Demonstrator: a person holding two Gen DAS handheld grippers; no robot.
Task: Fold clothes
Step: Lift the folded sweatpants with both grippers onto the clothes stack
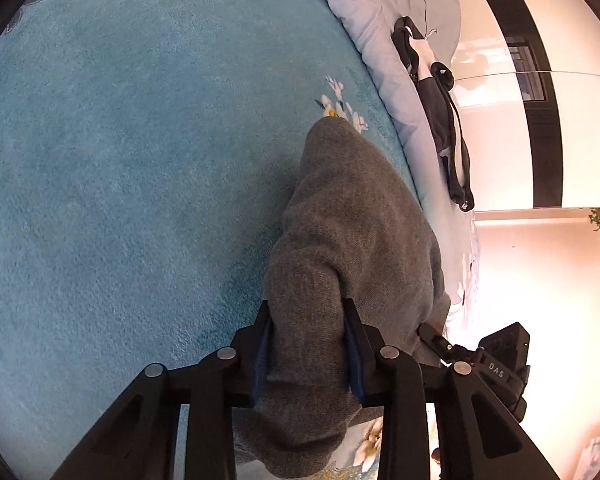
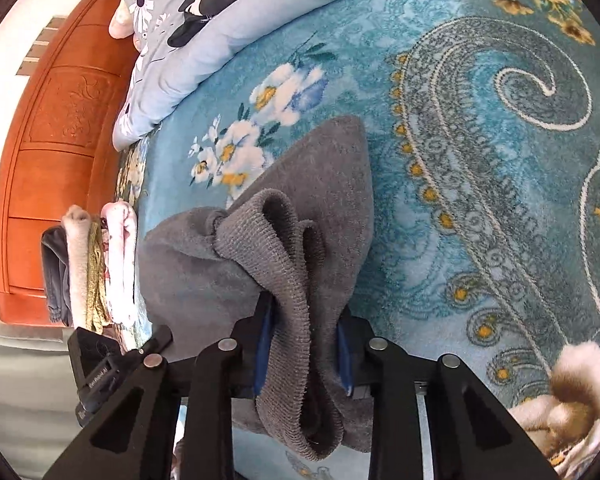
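The step in hand looks like the lift and carry of a grey sweater (image 1: 340,240) before it is spread or doubled over: both grippers grasp it and it hangs from them above the blue carpet (image 1: 120,160), its lower end seemingly near or touching the pile. On the left side, the left gripper (image 1: 308,344) is closed on a thick bunch of the plain knit, which fills the gap between its blue pads and trails forward and down, away from the fingers, toward a small flower in the carpet pattern. Beyond it lies a pale floral quilt (image 1: 360,12) with a black and white garment (image 1: 440,112) draped on top. On the right side, the right gripper (image 2: 304,348) is clamped on the ribbed hem (image 2: 284,264) of the same sweater, which folds over itself between the pads while the rest of the cloth hangs ahead of the fingers. A stack of folded clothes (image 2: 100,268) sits near the left edge of the right wrist view, in front of an orange wooden cabinet (image 2: 60,140). The next move probably calls for drawing the two grippers apart to pull the cloth flat, then lowering it evenly onto the carpet.
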